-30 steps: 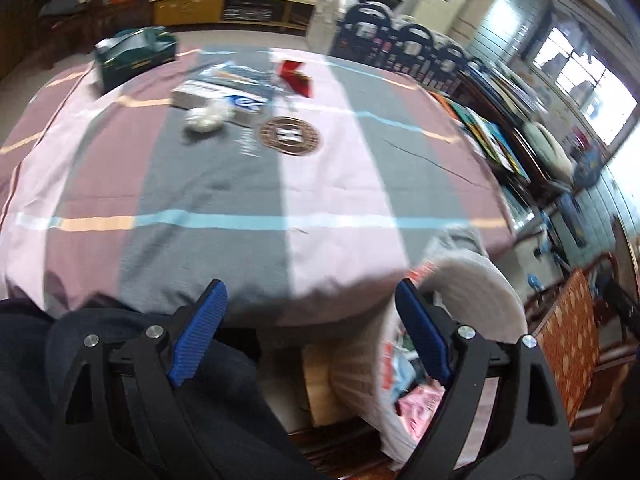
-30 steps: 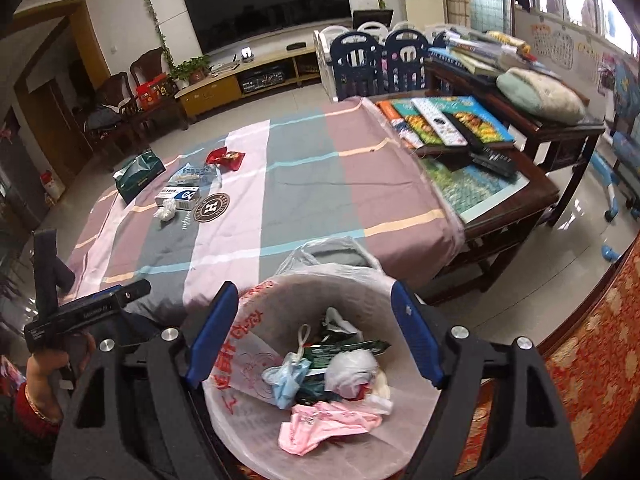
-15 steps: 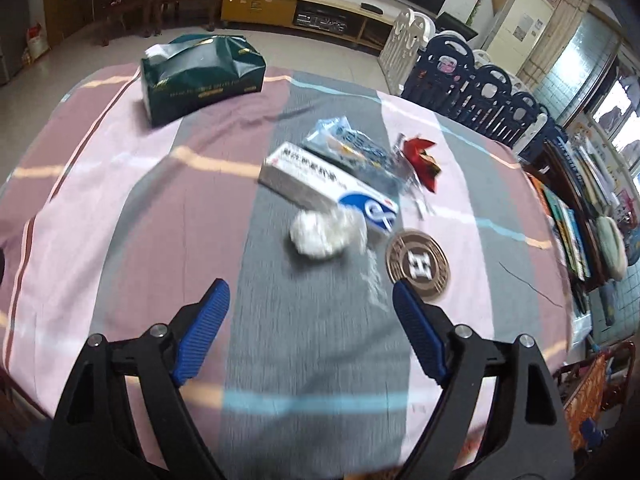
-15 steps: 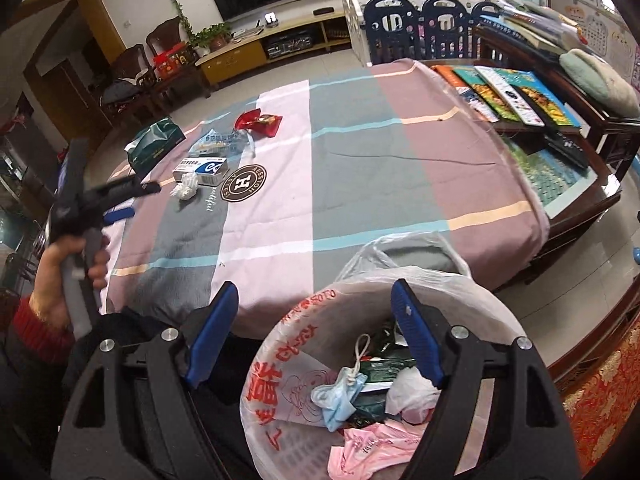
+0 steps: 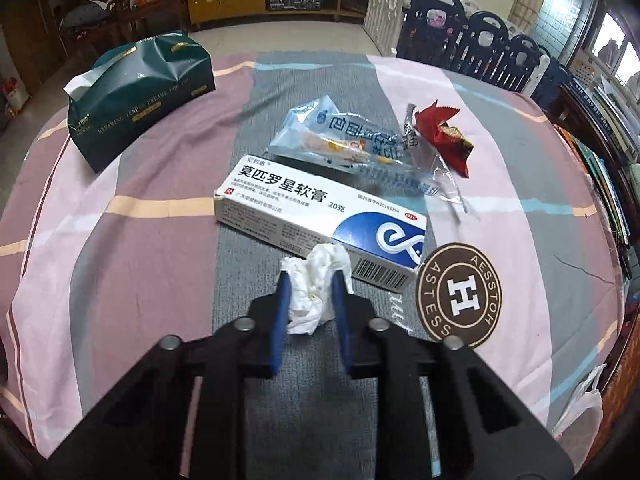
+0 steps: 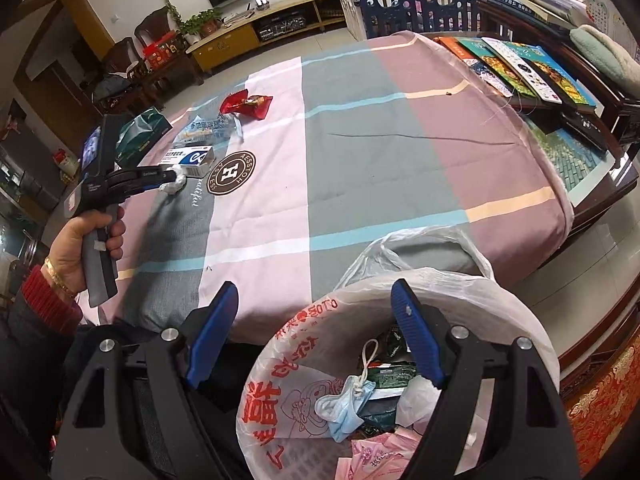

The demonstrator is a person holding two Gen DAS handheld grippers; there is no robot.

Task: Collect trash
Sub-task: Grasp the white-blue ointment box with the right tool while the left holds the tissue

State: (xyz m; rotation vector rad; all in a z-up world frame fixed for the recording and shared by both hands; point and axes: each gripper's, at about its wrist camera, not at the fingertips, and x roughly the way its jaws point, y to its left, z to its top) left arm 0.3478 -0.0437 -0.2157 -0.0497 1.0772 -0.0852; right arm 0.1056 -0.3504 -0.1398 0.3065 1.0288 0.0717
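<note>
Left claw [image 5: 308, 304] is closing on the tissue wad [image 5: 314, 280]; wad is sitting between the blue pads, pads already pressing its sides, wad still down on the tabletop [image 5: 140, 260] just in front of the box [image 5: 316, 216]; right claw [image 6: 316, 340] is hanging wide open, holding nothing, hovering over the bin [image 6: 360, 392] beside the near tabletop edge.

Progress: partly done, judging by the bin; bin bag is already holding a face mask [image 6: 346, 400], a white wad, pink wrappers and some dark packaging; exact count in there is hard to tell, stuff is overlapping.

Left on the tabletop, counted: one tissue wad (now being gripped); one medicine box; one clear blue-printed packet [image 5: 344, 140]; one red wrapper [image 5: 444, 136], touching the packet's clear end; so four trash pieces still to go, I'd say; also one green tissue pack [image 5: 136, 96], far left, probably not trash; one round brown logo [image 5: 458, 296], looks printed on the cloth, not an item.

Claws: two; bins: one; the person's left hand [image 6: 88, 244] is gripping the left claw handle.
</note>
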